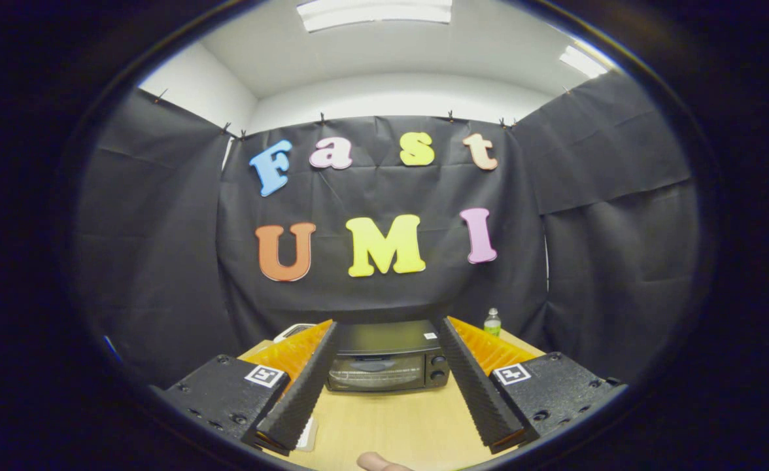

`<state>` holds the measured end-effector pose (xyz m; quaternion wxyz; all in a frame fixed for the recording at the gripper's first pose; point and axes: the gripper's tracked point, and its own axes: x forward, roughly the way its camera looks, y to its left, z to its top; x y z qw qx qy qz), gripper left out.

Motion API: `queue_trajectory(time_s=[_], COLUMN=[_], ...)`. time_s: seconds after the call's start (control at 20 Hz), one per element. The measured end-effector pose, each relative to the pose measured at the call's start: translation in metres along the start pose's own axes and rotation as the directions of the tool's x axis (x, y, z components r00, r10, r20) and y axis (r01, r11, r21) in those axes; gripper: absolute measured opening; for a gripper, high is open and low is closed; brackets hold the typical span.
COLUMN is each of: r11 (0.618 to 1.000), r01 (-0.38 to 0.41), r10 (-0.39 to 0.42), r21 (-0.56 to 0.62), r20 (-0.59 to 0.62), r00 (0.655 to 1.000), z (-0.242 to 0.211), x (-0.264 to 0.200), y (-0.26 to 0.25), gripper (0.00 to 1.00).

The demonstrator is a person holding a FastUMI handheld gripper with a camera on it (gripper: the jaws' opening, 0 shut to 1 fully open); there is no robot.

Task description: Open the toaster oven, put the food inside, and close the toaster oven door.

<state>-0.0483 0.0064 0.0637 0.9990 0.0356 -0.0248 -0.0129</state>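
Tool (384, 386) spread wide, ribbed fingers (473, 386) gripping nothing. Boxy black toaster oven (388, 356), glass door closed, lower centre on smooth wooden counter (391, 425). Small green-labelled bottle (492, 322) right behind.

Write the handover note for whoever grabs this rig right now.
Claw: open, holding nothing, fingers spread wide above the table.
Toaster oven: at the far end of the table, ahead of the fingers and framed between them, door shut.
Food: I cannot pick it out. A white object shows partly behind the left finger; a small bottle stands right of the oven, by the wall.
A fingertip shows at the near table edge.
Done: nothing yet.
Left: open the door, put the food in, close the door.
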Motion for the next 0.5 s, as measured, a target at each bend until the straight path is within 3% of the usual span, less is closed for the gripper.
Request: queue_trajectory(time_s=[0.5], r11=[0.999], r01=[-0.048], r10=[0.048], r21=[-0.006], r20=[-0.007], r00=[0.999], z=[-0.004], x=[-0.008], y=[0.014], gripper=[1.00])
